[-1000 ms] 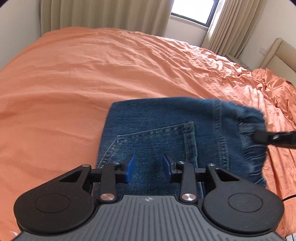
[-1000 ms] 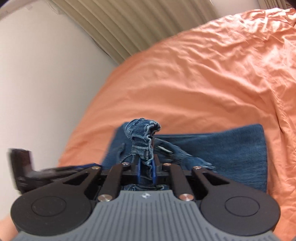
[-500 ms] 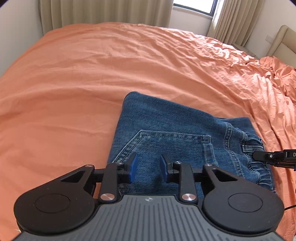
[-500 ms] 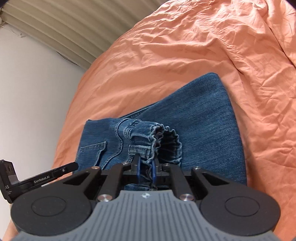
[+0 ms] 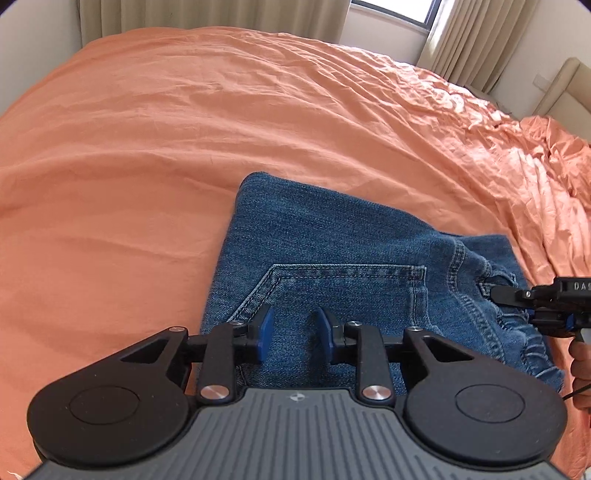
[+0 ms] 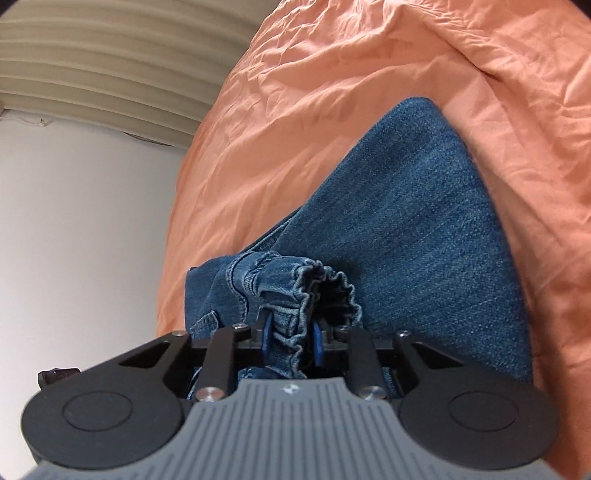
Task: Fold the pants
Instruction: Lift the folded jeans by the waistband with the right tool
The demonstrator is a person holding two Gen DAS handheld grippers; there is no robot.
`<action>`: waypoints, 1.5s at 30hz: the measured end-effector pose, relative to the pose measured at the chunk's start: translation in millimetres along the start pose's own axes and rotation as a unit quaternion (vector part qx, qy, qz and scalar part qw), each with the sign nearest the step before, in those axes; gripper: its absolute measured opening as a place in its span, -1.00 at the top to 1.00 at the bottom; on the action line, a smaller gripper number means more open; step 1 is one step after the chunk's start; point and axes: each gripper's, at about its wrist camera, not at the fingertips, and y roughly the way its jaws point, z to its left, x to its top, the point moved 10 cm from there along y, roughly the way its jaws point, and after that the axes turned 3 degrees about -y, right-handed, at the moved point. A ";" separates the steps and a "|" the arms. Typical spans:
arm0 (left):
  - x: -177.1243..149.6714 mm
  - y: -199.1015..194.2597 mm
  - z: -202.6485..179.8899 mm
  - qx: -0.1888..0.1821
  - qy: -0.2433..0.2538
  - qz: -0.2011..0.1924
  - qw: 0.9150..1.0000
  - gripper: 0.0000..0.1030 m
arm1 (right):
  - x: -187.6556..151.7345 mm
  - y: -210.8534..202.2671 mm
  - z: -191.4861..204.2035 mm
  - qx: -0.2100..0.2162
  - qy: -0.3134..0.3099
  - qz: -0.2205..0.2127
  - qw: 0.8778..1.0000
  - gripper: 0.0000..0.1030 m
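- Orange bedsheet [image 5: 184,166] fills both views; curtains [image 5: 207,14] and window at the back, wall at the bed's edge.
- Pants [image 5: 332,258]: blue denim, folded into a compact block near the bed's front edge, back pocket [image 5: 343,291] face up, gathered waistband [image 6: 306,280] toward the right side.
- Left gripper [image 5: 291,328]: jaws spread, nothing between them, hovering just above the pocket.
- Right gripper [image 6: 290,339]: jaws have just been opening, waistband cloth between them; pads look loose on it, not pinching.
- Risk: waistband bunched and standing up, so on release it may spring open and undo the top layer.
- Risk: cloth could snag on a blue pad as the right gripper pulls out, dragging the block askew.
- Orientation: long axis seems to run from near edge toward the curtains; fold edge far.
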 end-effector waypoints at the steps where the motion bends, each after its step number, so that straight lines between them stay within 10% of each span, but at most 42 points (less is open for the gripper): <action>1: 1.5 -3.4 -0.4 -0.008 -0.004 -0.006 1.000 0.37 | 2.8 -4.4 10.0 -0.003 -0.022 -0.003 1.000 0.74; 10: 39.2 -37.7 -8.9 -0.044 -0.024 -0.085 0.995 0.37 | 52.0 -65.7 114.9 -0.026 -0.166 -0.051 0.984 0.76; 19: 42.7 -5.8 -25.0 -0.040 -0.005 -0.073 0.997 0.37 | 42.7 -56.7 -14.6 -0.122 -0.067 -0.042 0.989 0.81; 31: 48.3 66.1 -12.0 0.008 0.012 -0.011 1.000 0.39 | 37.3 -49.3 -32.5 -0.146 -0.075 -0.043 0.986 0.74; 38: 45.9 24.6 -11.1 -0.003 0.011 -0.037 0.999 0.42 | 21.3 -101.0 -16.7 -0.085 -0.028 -0.051 0.995 0.09; 45: 6.1 -39.2 -12.5 -0.025 -0.009 -0.053 0.998 0.42 | -40.9 -143.8 -34.1 -0.072 0.045 -0.069 0.994 0.03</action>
